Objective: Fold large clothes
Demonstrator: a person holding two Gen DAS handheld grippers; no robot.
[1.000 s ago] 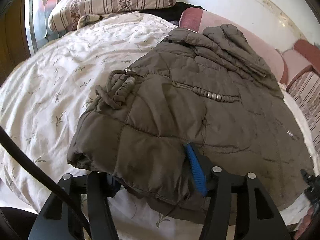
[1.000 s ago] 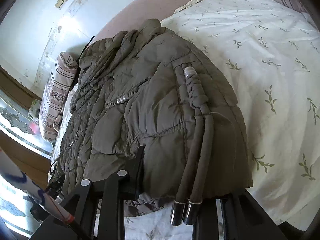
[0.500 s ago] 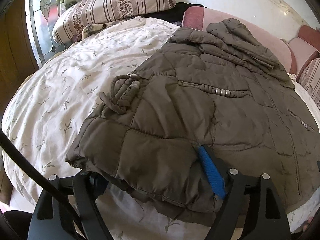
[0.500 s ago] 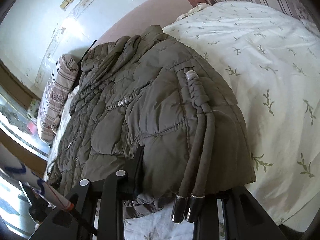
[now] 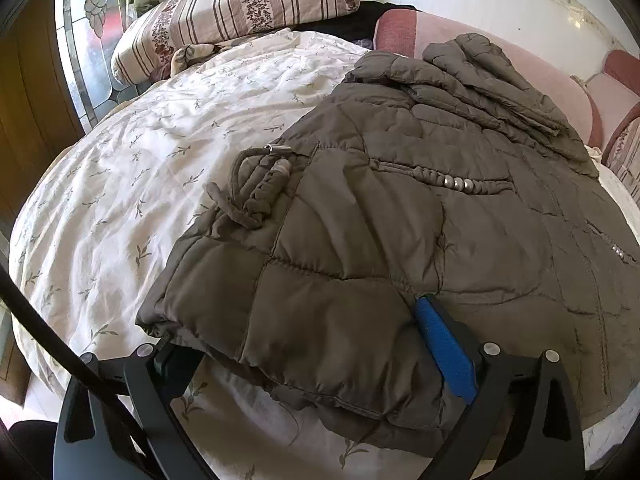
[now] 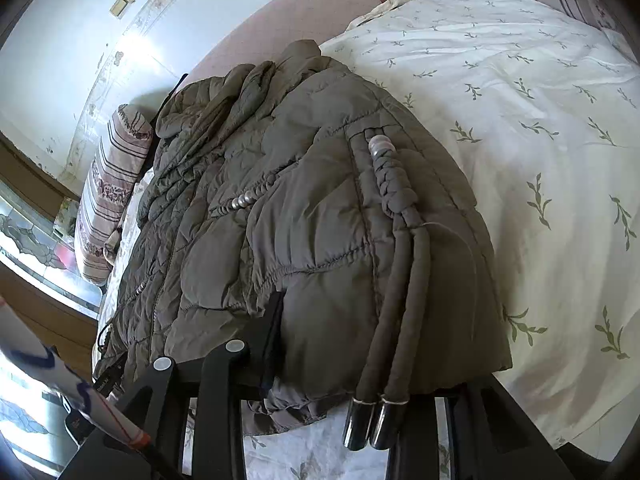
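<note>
Olive quilted jacket [image 5: 400, 220] lying folded on bed [image 5: 140, 168]. Left claw [image 5: 316, 344] spreading, letting go of hem. Right claw [image 6: 360, 344] pinching the other hem corner, drawcord [image 6: 396, 264] draped over. Release step; next likely right release, then smoothing.

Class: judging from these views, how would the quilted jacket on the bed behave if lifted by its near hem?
The quilted jacket would probably flop and drape, given its soft folds. Its puffy panels suggest it is light for its bulk. The braided cords would likely dangle and swing.
</note>
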